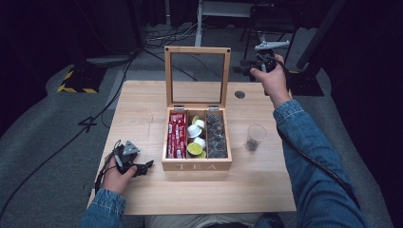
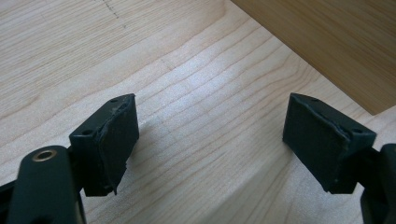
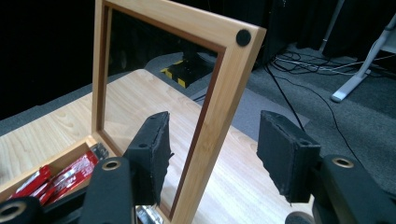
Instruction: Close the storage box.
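Lid (image 3: 219,93), upright, centre frame: right gripper (image 3: 212,154) jaws open astride its edge, untouching; a nudge could slam it. Left gripper (image 2: 210,140) open, empty

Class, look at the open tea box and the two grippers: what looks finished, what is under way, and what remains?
Done: the tea box stands with its lid upright and its compartments filled. In hand: the right gripper has its jaws on either side of the lid's frame edge, not visibly pressing on it. The left gripper rests open on the table. Left: probably gripping and swinging the lid.
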